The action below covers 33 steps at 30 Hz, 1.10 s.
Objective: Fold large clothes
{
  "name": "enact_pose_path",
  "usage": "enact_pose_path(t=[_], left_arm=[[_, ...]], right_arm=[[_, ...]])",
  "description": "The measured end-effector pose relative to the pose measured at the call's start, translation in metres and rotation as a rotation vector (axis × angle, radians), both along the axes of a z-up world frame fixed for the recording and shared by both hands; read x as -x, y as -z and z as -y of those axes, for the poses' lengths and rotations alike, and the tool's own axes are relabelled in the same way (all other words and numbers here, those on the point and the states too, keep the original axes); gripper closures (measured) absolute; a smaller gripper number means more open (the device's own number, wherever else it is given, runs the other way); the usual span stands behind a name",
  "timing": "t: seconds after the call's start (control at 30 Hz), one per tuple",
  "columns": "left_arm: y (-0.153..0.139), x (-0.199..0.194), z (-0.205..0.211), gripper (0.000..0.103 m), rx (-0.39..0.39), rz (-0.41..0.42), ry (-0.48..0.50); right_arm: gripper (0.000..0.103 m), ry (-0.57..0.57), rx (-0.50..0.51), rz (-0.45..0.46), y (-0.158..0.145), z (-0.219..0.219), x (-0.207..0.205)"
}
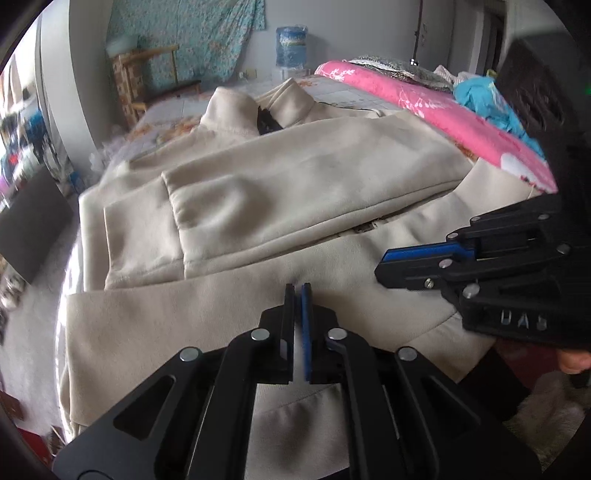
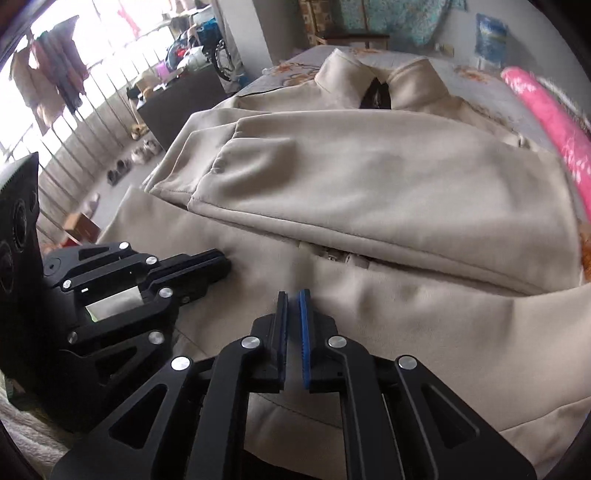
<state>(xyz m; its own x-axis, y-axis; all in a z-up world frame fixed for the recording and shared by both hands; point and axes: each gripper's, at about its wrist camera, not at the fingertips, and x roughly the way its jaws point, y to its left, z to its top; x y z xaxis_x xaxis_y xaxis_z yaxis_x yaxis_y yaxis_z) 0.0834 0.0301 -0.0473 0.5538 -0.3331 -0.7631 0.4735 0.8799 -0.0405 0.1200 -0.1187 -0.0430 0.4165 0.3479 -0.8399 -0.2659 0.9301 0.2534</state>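
The left gripper (image 1: pixel 298 290) is seen low over the near hem of a beige coat (image 1: pixel 280 184), its 2 jaws drawn together with only a thin slit between the blue pads and no cloth caught in them. Beside it, the right gripper (image 2: pixel 294 295) is held the same way, jaws closed and empty, tips just above the fabric. Each tool is caught in the other's view, the right one (image 1: pixel 384 264) entering from the side and the left one (image 2: pixel 221 264) lying close to the cloth.

The coat is spread flat on a bed (image 1: pixel 325 86), collar (image 1: pixel 258 103) turned to the far end. 2 sleeves (image 2: pixel 351 173) are folded across the chest, one over the other, with the cuffs lying toward 1 side. A zip (image 2: pixel 340 256) is glimpsed beneath the lower sleeve edge.

Beyond the coat, a pink quilt (image 1: pixel 424 110) is laid along the edge of the bed, and a wooden chair (image 1: pixel 147 81) is set against a wall hung with a patterned cloth (image 1: pixel 192 33). Clothes (image 2: pixel 48 85) are seen hanging by a bright window.
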Motion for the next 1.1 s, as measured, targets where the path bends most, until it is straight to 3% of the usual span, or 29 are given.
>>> enact_pose_path(t=[0.13, 0.27, 0.37, 0.43, 0.5, 0.6, 0.67, 0.77, 0.9, 0.97, 1.1], left_arm=[[-0.014, 0.005, -0.043, 0.097, 0.092, -0.032, -0.076], [-0.003, 0.004, -0.103, 0.099, 0.01, -0.056, -0.288], [-0.005, 0.003, -0.151, 0.101, 0.072, -0.069, -0.436], [-0.013, 0.003, -0.156, 0.101, 0.044, -0.034, -0.491], [-0.023, 0.004, -0.149, 0.101, 0.082, -0.005, -0.466], [-0.032, 0.003, -0.109, 0.1, 0.181, -0.017, -0.307], [-0.028, 0.003, -0.073, 0.1, 0.175, -0.042, -0.206], [-0.012, 0.005, -0.028, 0.1, 0.106, -0.055, -0.102], [0.002, 0.001, -0.004, 0.099, 0.005, -0.045, -0.093], [0.003, -0.001, -0.004, 0.099, 0.007, -0.054, -0.091], [0.005, -0.004, -0.01, 0.099, 0.041, -0.079, -0.1]], right_arm=[[0.097, 0.011, -0.021, 0.003, 0.002, 0.001, 0.003], [0.097, 0.011, -0.026, 0.008, 0.002, 0.0, 0.001], [0.097, 0.008, -0.033, 0.012, 0.0, 0.004, 0.003], [0.097, 0.007, -0.034, 0.015, 0.0, 0.004, 0.004], [0.097, 0.01, -0.039, 0.018, 0.0, 0.006, 0.005], [0.097, 0.016, -0.048, 0.024, 0.0, 0.006, 0.005], [0.097, 0.022, -0.054, 0.027, 0.001, 0.007, 0.005], [0.095, 0.033, -0.079, 0.024, 0.001, 0.012, 0.006], [0.092, 0.101, -0.073, 0.049, -0.014, 0.043, 0.02], [0.09, 0.165, -0.034, 0.063, -0.019, 0.069, 0.029], [0.09, 0.303, 0.163, 0.036, -0.007, 0.117, 0.03]])
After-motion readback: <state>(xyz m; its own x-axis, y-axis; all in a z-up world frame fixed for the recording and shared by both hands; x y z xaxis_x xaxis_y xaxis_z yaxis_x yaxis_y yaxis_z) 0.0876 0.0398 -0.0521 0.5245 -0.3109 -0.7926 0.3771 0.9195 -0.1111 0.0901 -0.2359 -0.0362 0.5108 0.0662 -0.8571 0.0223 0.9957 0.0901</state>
